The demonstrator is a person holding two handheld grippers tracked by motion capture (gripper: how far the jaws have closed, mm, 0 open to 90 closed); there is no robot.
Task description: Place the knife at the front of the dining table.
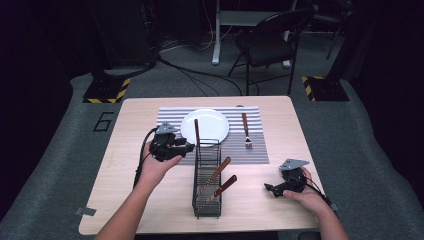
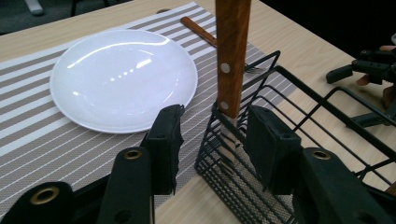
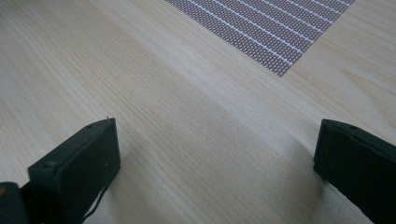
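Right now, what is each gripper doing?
Left gripper: open, jaws either side of the wooden-handled utensil standing in the wire caddy.
Right gripper: open, empty.

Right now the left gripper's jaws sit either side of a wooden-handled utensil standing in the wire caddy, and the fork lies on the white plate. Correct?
Not quite. The fork lies on the striped placemat beside the white plate, as the high view shows. The left gripper does straddle the wooden-handled utensil in the wire caddy.

Probably lab: hazard-striped stands (image 1: 106, 91), cables (image 1: 200, 75)
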